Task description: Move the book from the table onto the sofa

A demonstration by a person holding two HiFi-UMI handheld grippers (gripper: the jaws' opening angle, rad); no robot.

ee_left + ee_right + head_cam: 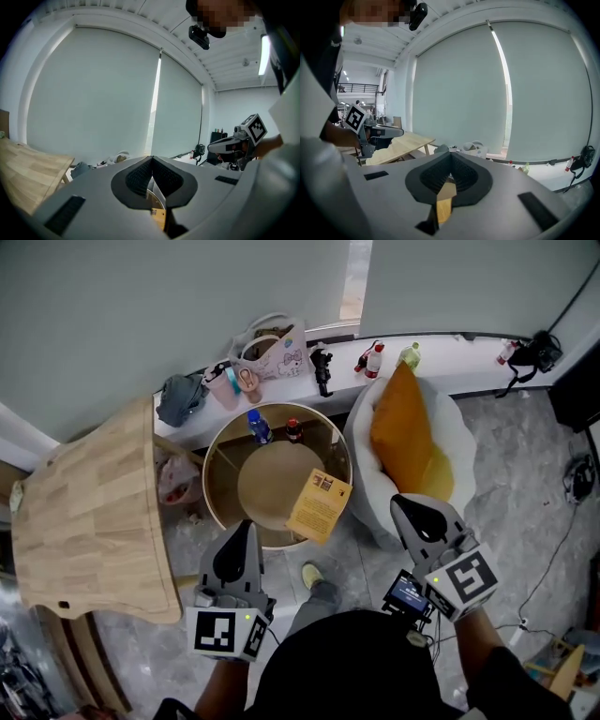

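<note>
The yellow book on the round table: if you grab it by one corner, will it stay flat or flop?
The yellow book looks thin, more booklet than hardback, so it would probably sag somewhat from a corner and feel light. It lies over the round table's rim, so a nudge might tip or slide it off.

The right gripper (450, 155) has its jaws together, ribbed pads (436, 176) meeting at the tip, nothing pinched. A tan-orange patch shows through the slot below the pads; I cannot tell what it is. At far left is the left gripper (395, 132) with its marker cube, in front of a pale wooden table (405, 143). Behind are two grey roller blinds (459, 89) with a bright gap between them. The sill (543, 168) below carries a light bag (474, 149), small bottles (526, 167) and a black object (586, 154) at far right.
</note>
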